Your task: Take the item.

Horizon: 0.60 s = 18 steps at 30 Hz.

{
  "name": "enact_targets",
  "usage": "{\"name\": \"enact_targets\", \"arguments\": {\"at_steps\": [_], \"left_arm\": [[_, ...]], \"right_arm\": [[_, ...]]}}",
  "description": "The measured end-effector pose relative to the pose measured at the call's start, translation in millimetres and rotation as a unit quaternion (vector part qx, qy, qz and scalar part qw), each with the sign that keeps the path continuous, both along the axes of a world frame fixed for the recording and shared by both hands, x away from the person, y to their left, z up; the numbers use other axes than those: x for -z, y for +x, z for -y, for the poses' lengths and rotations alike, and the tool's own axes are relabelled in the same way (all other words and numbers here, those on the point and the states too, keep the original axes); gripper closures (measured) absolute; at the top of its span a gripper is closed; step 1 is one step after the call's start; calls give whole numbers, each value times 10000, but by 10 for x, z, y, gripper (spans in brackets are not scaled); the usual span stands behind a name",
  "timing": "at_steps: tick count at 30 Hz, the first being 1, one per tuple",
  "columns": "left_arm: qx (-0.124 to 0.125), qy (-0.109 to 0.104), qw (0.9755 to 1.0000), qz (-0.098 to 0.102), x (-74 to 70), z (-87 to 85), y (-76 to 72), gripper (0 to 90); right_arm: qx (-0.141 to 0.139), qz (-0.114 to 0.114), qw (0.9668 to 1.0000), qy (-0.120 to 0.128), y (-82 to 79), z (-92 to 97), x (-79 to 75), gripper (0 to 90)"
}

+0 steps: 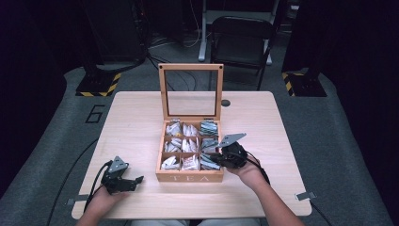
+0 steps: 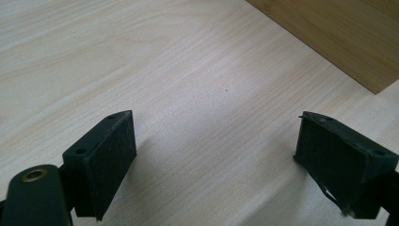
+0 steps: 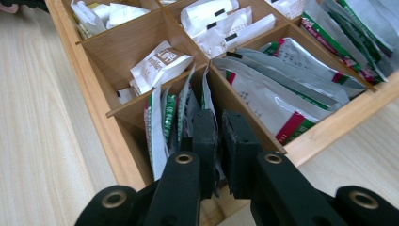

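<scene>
A wooden tea box (image 1: 190, 178) stands mid-table with its glazed lid (image 1: 190, 68) upright, and tea sachets fill its nine compartments. My right gripper (image 1: 212, 158) reaches into the front right compartment. In the right gripper view that gripper (image 3: 220, 118) is shut on the edge of a white and green tea sachet (image 3: 206, 94), which stands among other sachets in the compartment beside the box wall (image 3: 89, 99). My left gripper (image 1: 135, 181) rests on the table left of the box. It stands open (image 2: 216, 141) over bare wood, with a box wall (image 2: 339, 37) ahead.
The light wooden table (image 1: 131, 127) has bare room left and right of the box. A small dark round thing (image 1: 226, 102) lies behind the lid. Beyond the table stand a dark chair (image 1: 242, 40) and striped stand bases (image 1: 99, 84) on the floor.
</scene>
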<state>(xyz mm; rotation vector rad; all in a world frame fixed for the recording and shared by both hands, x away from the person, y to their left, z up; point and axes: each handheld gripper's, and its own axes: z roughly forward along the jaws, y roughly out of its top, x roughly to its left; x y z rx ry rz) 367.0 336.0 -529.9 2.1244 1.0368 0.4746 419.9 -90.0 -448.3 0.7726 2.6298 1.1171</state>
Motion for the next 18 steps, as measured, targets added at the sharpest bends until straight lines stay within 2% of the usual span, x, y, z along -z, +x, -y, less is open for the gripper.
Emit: {"name": "enact_targets", "arguments": {"at_steps": [4, 8, 13, 18], "left_arm": [[-7, -12, 10000, -7, 1, 1, -1, 126], [3, 3, 10000, 0, 0, -1, 0, 126], [-2, -12, 10000, -8, 1, 1, 0, 126], [-3, -2, 10000, -1, 0, 0, 0, 126]], "right_arm": [[-79, -10, 10000, -57, 3, -31, 8, 844], [-4, -39, 10000, -30, 11, -60, 24, 844], [-61, -63, 9999, -87, 22, -83, 47, 845], [7, -163, 9999, 48, 33, -93, 88, 847]]}}
